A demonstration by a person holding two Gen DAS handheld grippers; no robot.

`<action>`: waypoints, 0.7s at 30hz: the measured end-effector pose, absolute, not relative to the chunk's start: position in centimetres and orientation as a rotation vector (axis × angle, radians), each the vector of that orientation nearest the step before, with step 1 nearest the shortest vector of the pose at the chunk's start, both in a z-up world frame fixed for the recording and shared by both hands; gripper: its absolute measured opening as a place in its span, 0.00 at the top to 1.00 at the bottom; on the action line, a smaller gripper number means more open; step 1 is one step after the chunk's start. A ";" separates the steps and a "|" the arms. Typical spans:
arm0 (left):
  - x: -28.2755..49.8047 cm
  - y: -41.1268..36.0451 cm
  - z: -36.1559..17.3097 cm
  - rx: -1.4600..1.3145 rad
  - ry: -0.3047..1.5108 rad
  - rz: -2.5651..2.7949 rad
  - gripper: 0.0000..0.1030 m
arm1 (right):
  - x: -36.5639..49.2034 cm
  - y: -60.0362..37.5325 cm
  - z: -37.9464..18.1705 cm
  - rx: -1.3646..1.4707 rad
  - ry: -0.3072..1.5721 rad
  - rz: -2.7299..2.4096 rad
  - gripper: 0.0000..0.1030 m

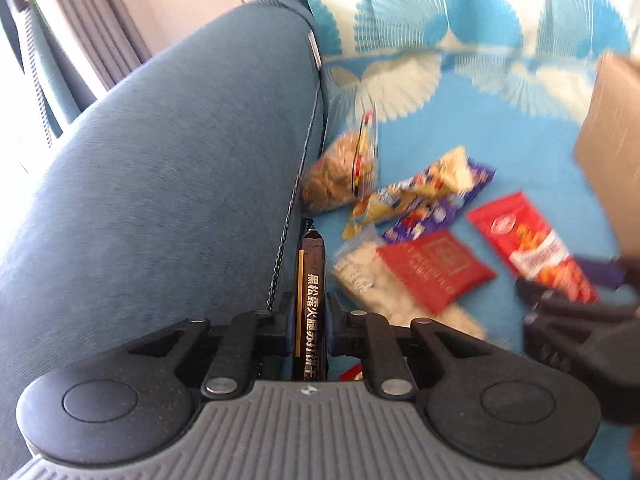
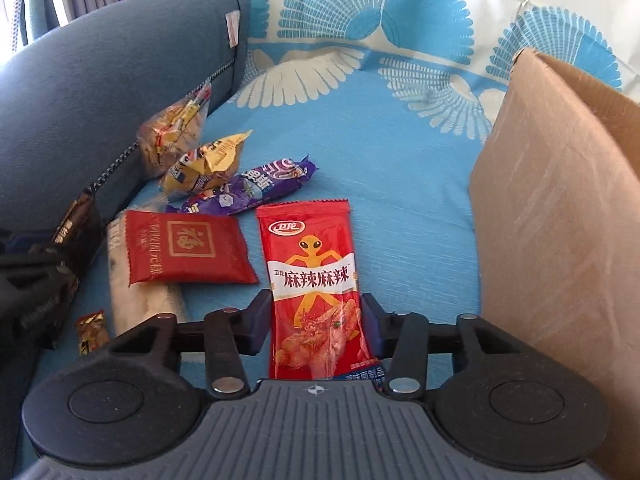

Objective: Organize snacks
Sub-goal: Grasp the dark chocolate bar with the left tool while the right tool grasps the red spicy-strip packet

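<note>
A dark brown snack packet [image 1: 310,280] with gold lettering stands on edge between the pads of my left gripper [image 1: 310,320], which is shut on it beside the blue sofa arm. In the right wrist view that packet [image 2: 76,228] and the left gripper [image 2: 32,280] show at the left edge. My right gripper [image 2: 316,316] has its pads against both long edges of a red spicy-strip packet [image 2: 312,264] that points away from me over the blue cover. From the left wrist view, the same red packet [image 1: 528,240] sits at the right gripper [image 1: 560,304].
A square red packet [image 2: 184,248] lies on a white one [image 2: 132,300], with purple [image 2: 256,188] and yellow [image 2: 208,164] packets and a clear bag of snacks [image 2: 172,136] behind. A small packet [image 2: 92,332] lies near left. An open cardboard box [image 2: 560,220] stands right; the sofa arm [image 2: 100,80] rises left.
</note>
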State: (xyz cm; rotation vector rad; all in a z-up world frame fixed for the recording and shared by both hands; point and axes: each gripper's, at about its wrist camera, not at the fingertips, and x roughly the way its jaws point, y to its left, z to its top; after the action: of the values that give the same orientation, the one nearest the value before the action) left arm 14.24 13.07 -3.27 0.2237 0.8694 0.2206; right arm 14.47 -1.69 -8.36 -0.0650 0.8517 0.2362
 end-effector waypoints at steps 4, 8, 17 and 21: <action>12.4 14.0 -1.0 0.086 0.807 0.162 0.85 | 12.6 -1.8 -7.1 -0.049 0.831 0.269 0.56; 10.6 14.1 0.2 0.008 0.807 0.097 0.85 | 9.8 -2.6 -5.7 0.001 0.852 0.316 0.56; 8.3 16.0 -0.6 -0.279 0.977 -0.104 0.85 | 3.2 -2.1 -4.5 -0.142 0.908 0.417 0.55; 8.7 15.7 -2.2 -0.266 1.099 -0.135 0.84 | 2.4 -2.2 -5.6 -0.172 0.974 0.402 0.54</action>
State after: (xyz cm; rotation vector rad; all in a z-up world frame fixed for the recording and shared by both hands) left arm 8.74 15.67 -2.16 -0.2658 1.0992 -0.1348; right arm 2.38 -2.15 -5.59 -0.1718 0.9741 0.4022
